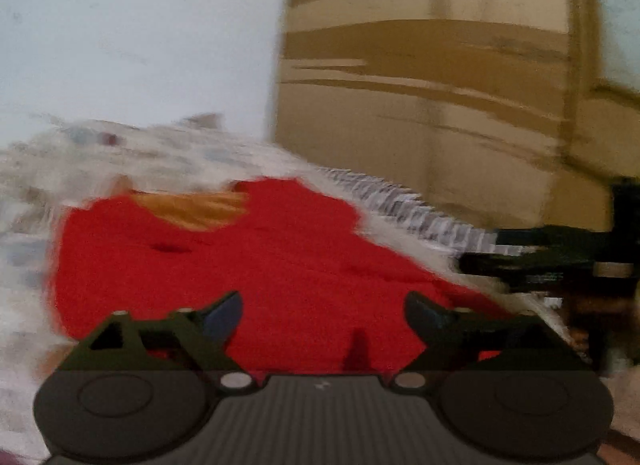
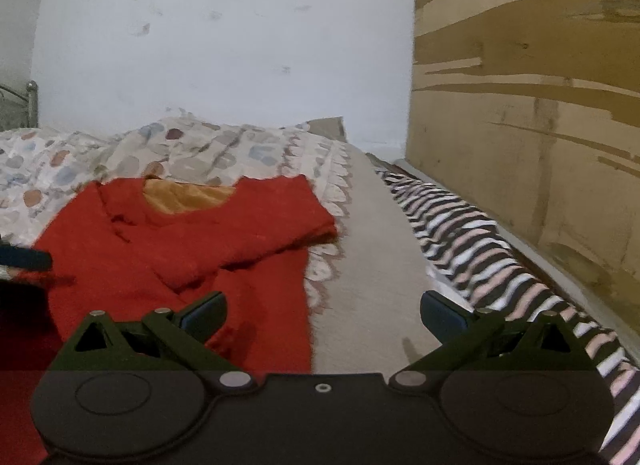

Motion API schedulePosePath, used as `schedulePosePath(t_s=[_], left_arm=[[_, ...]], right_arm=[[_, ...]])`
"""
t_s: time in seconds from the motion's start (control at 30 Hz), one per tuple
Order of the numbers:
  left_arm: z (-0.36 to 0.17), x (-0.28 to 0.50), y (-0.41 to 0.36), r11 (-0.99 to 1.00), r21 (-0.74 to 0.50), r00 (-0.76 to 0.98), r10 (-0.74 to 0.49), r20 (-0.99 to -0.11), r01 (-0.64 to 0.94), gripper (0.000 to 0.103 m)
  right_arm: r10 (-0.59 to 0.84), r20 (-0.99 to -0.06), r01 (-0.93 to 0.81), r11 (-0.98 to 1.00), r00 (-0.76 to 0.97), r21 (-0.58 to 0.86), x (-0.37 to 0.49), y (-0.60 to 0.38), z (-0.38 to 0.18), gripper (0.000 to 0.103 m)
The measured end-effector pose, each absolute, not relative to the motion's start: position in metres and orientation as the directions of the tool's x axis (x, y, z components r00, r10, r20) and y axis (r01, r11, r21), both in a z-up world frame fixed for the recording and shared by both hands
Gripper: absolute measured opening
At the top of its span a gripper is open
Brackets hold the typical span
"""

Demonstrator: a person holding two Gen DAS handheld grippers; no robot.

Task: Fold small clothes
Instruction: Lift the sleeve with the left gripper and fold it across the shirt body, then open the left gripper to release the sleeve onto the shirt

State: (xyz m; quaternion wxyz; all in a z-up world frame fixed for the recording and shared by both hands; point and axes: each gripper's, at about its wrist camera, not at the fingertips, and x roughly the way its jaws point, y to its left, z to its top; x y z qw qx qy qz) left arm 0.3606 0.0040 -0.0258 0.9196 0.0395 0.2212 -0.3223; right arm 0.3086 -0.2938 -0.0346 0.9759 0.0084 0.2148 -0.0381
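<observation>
A small red garment [image 2: 180,249] with an orange lining at its neck lies flat on the bed, one sleeve folded across its front. In the blurred left wrist view the same red garment [image 1: 260,257] fills the middle. My left gripper [image 1: 324,315] hovers over its near part, open, with only the cloth below between the fingers. My right gripper [image 2: 324,315] is open over the garment's right edge and the beige strip, holding nothing. One finger of the left gripper [image 2: 28,259] shows at the left edge of the right wrist view. The right gripper [image 1: 480,251] appears as a dark blur at the right.
The bed has a stone-patterned cover [image 2: 192,149] and a plain beige strip [image 2: 368,265]. A striped cloth [image 2: 480,249] runs along the right side. A brown taped board [image 2: 520,105] stands at the right, a white wall [image 2: 224,45] behind. A metal bed frame [image 2: 30,105] is at far left.
</observation>
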Motion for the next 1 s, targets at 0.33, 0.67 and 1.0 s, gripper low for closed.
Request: schedulePosePath(t_s=[0.33,0.67,1.0], left_arm=[[-0.044,0.4,0.062,0.946,0.267,0.869,-0.032,-0.494,0.187,0.1],[-0.078,0.444,0.059,0.942,0.3,0.889,0.006,-0.458,0.148,0.094],[-0.068,0.452,0.055,0.953,0.302,0.956,0.095,-0.277,-0.007,0.09]], right_arm=[[0.155,-0.521,-0.212,0.976,0.839,-0.05,0.335,-0.242,-0.042,0.073],[0.17,-0.561,-0.266,0.959,0.81,-0.094,0.341,-0.234,-0.048,0.011],[0.115,-0.541,-0.241,0.956,0.833,-0.168,0.334,-0.222,-0.068,0.015]])
